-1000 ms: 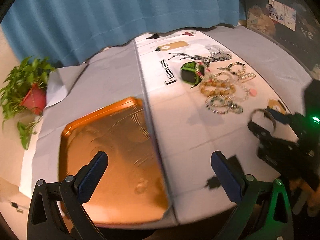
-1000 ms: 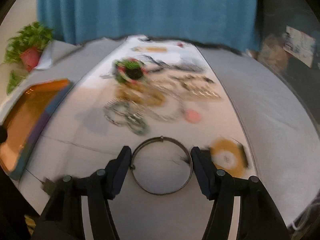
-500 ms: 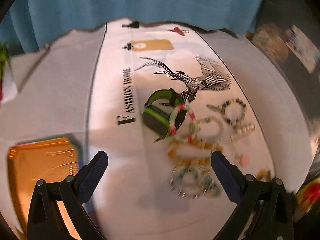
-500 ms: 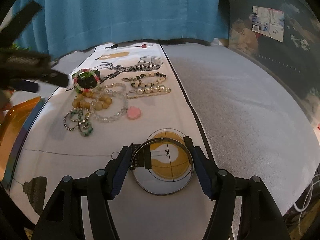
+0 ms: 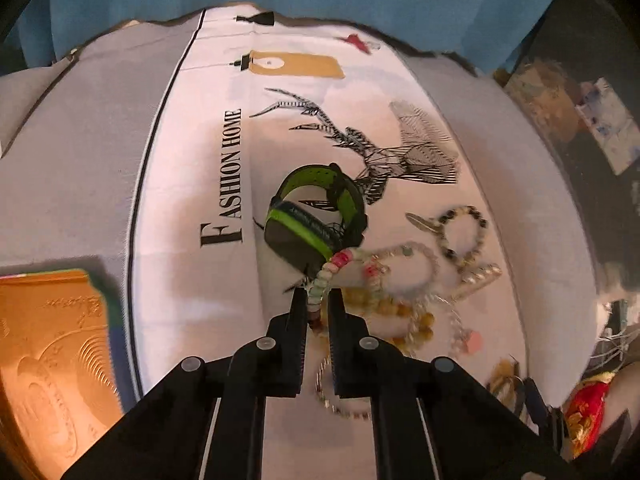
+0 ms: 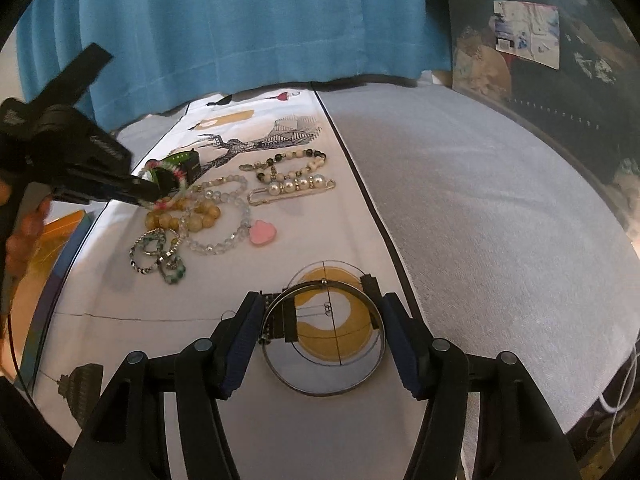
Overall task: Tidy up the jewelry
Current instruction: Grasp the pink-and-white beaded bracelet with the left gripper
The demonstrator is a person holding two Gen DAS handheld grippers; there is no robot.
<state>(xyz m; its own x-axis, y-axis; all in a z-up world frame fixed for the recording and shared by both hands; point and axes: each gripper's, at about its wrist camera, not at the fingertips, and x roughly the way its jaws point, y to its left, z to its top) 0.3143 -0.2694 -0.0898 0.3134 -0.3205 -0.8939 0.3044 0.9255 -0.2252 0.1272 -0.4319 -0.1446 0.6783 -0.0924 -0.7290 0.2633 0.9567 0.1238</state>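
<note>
**Both grippers closed on jewelry over the printed cloth**

Our left gripper (image 5: 318,304) has its jaws nearly together, pinching the pink-and-white bead bracelet (image 5: 340,266) just near of the green watch (image 5: 316,216), at the far left of the jewelry pile. Our right gripper (image 6: 322,330) stands about half open, its pads pressing both sides of the metal bangle (image 6: 324,338) above the white printed cloth (image 6: 224,292), near right of the pile.

Surface: grey cloth (image 6: 500,220), spread flat.
On cloth: white printed runner (image 5: 192,184); orange tray (image 5: 48,360) beside it.
On runner: bracelet pile (image 6: 200,216), pearl pin (image 6: 296,190).
</note>
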